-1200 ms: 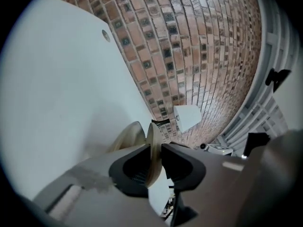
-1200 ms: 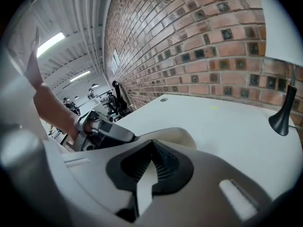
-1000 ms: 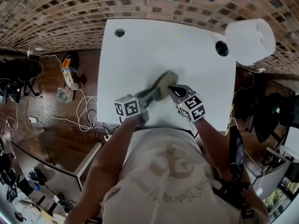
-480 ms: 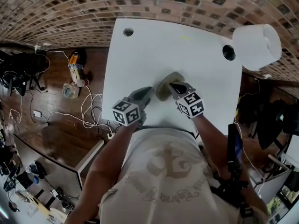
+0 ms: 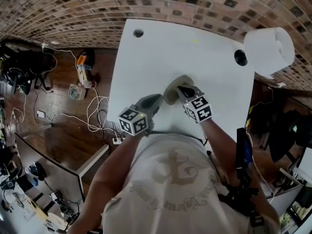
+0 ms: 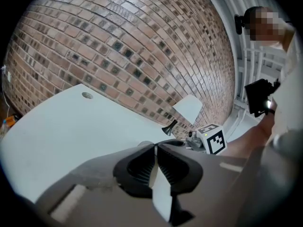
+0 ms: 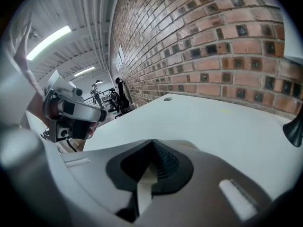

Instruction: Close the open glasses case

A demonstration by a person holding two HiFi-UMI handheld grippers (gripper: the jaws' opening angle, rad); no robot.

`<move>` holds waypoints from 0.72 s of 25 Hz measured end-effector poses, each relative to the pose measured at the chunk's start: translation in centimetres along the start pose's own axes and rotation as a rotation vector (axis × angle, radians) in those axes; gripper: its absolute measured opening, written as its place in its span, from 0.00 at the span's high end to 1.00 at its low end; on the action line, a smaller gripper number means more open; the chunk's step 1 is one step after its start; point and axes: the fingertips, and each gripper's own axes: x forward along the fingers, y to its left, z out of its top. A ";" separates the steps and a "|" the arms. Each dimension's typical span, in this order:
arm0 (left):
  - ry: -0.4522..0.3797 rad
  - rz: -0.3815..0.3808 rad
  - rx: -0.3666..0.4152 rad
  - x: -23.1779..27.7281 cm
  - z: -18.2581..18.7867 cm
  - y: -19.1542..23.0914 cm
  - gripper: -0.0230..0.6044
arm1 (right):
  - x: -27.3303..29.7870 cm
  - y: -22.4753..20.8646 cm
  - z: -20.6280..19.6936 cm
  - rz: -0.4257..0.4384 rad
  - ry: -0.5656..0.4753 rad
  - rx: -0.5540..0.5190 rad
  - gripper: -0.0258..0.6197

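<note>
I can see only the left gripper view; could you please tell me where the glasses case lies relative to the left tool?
Observer: In the head view the glasses case lies on the white table just past the tip of the left tool, seemingly untouched. That tool's jaws have just been closing, with nothing between them.
Operator: Thank you; where is the right tool?
Observer: Its tip rests over the case's right side, as the head view shows it.
Operator: Is it gripping the case?
Observer: The right gripper view shows its jaws together, with the beige case just beyond them.
</note>
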 end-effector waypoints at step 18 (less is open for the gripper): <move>-0.006 0.045 0.106 -0.2 -2.0 -6.5 0.94 | -5.5 0.4 1.0 0.036 -0.164 0.090 0.95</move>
